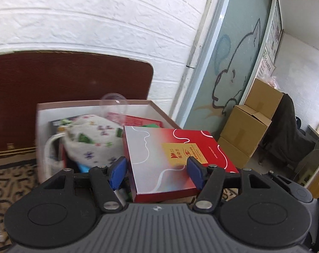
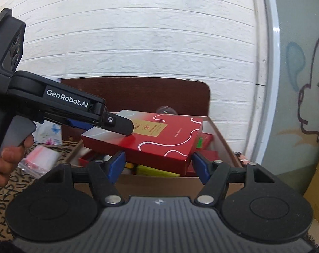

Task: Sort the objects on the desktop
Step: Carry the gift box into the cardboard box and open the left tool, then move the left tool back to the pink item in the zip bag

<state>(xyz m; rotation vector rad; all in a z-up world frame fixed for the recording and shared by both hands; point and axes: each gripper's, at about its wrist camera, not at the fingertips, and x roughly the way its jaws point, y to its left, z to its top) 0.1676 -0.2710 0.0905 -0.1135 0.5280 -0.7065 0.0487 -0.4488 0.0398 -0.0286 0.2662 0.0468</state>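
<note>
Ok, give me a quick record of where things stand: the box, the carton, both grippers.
box: red and silver, flat, tilted over the open carton
carton: open, holds a floral cloth bag and a clear cup
left gripper: fingers either side of the box's near corner; pad contact unclear
right gripper: fingers flank the box's near edge; pad contact unclear
hand: wrapped around the left gripper's handle
support: cannot tell whether the box is carried or resting on the contents
</note>
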